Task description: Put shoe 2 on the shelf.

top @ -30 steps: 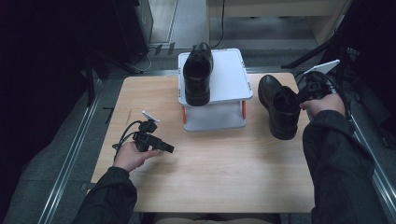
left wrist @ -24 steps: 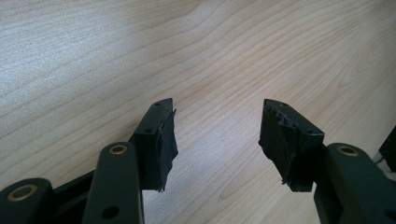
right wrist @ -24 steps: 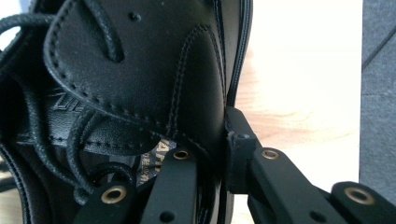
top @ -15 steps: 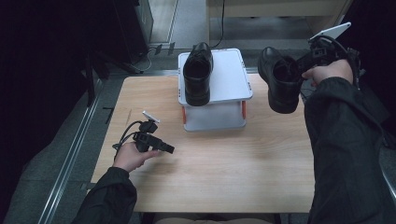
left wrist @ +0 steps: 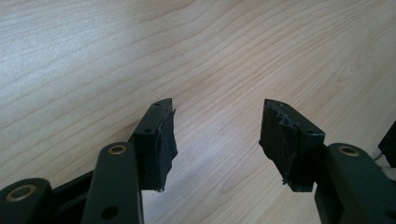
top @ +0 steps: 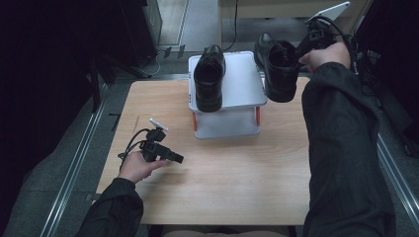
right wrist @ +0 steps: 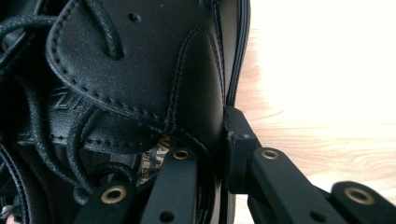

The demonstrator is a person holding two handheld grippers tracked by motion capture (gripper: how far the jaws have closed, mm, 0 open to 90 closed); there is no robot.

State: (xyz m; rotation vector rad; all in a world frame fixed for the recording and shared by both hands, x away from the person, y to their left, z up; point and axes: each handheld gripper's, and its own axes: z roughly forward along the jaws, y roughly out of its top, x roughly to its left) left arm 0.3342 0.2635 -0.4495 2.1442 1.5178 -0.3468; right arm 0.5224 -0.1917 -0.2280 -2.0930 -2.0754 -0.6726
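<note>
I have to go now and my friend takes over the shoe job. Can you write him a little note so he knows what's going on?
Right hand-held gripper: shut on the side wall of the second black shoe, held in the air beside the white rack.
Left hand-held gripper: open, holding nothing, low over the wooden table.
Done: the first black shoe sits on the rack's top shelf, left half.
Left: probably set the held shoe on the free right half beside its partner, then let go.
</note>
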